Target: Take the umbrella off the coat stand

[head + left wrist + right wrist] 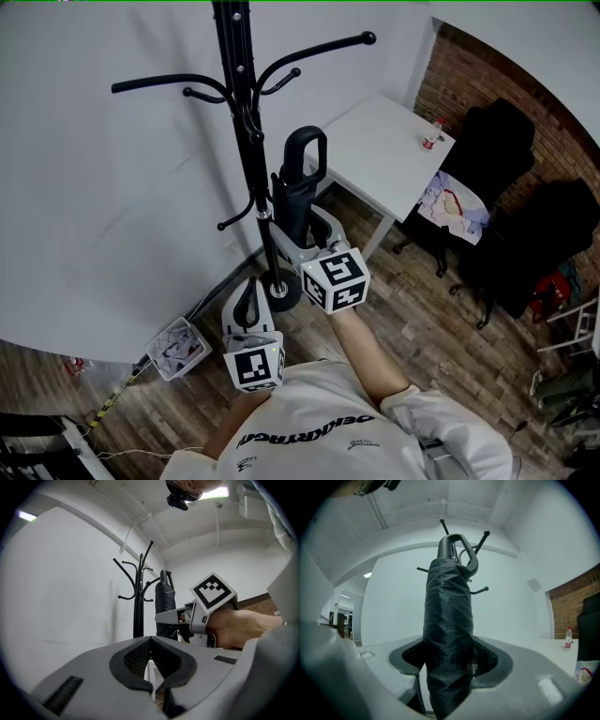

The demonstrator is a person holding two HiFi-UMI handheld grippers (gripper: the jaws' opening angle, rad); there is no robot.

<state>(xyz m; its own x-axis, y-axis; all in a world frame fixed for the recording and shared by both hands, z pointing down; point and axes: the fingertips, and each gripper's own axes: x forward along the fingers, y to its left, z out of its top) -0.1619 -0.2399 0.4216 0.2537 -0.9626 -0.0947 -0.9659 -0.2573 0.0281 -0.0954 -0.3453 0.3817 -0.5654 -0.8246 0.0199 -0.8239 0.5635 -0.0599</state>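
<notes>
Umbrella (295,202) is hanging folded on the coat stand (246,122) at upper centre of the head view, seemingly by its looped handle, so it is needing a hold on its body before lifting free. The right hand-held gripper (307,239) is straddling that body with jaws spread wide (fabric filling the gap, no squeeze evident). The left hand-held gripper (251,298), jaws pressed together on nothing, is idling at lower left, clear of the reach.
</notes>
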